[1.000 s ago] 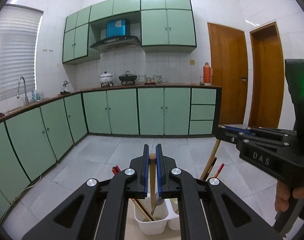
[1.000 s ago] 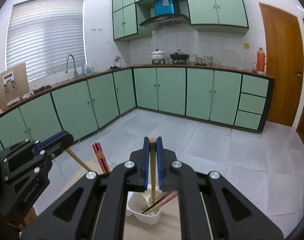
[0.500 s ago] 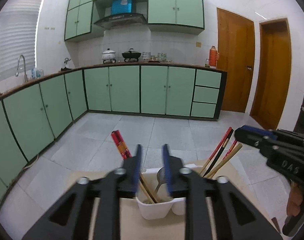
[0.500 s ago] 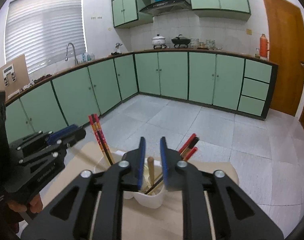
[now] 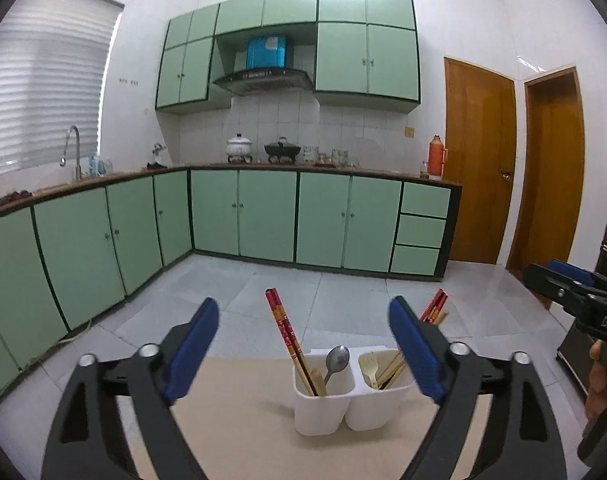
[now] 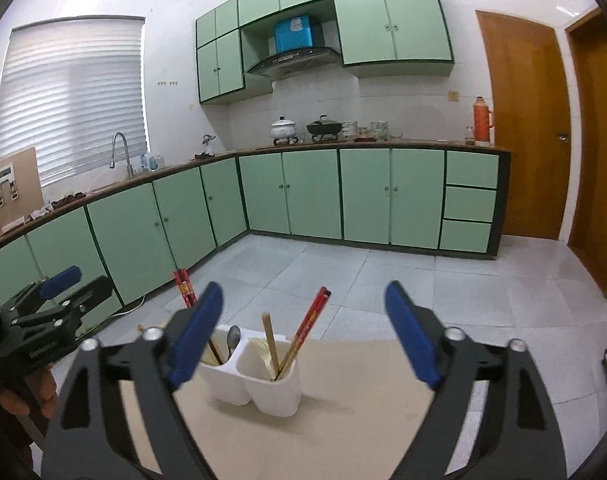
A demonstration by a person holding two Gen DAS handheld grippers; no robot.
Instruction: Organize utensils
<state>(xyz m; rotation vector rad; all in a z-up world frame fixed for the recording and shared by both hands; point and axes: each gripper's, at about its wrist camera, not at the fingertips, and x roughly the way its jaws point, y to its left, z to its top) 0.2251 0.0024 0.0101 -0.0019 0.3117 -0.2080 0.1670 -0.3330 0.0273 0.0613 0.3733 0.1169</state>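
A: Left gripper [image 5: 303, 344]: jaws just opened wide, nothing between the pads. Right gripper [image 6: 303, 332]: same, empty.

B: Holder position?

A: White two-compartment utensil holder [image 5: 323, 412] stands on the tan tabletop [image 5: 243, 420], ahead of both grippers. Left to right: red chopsticks [image 5: 281, 324] lean up-left, metal spoon [image 5: 337, 358] bowl-up, plastic fork [image 5: 369, 362] tines-up, second red chopsticks [image 6: 309, 320] lean up-right.

B: Obscured?

A: Lower ends hidden inside the compartments; right finger [image 5: 413, 350] covers part of the right compartment.
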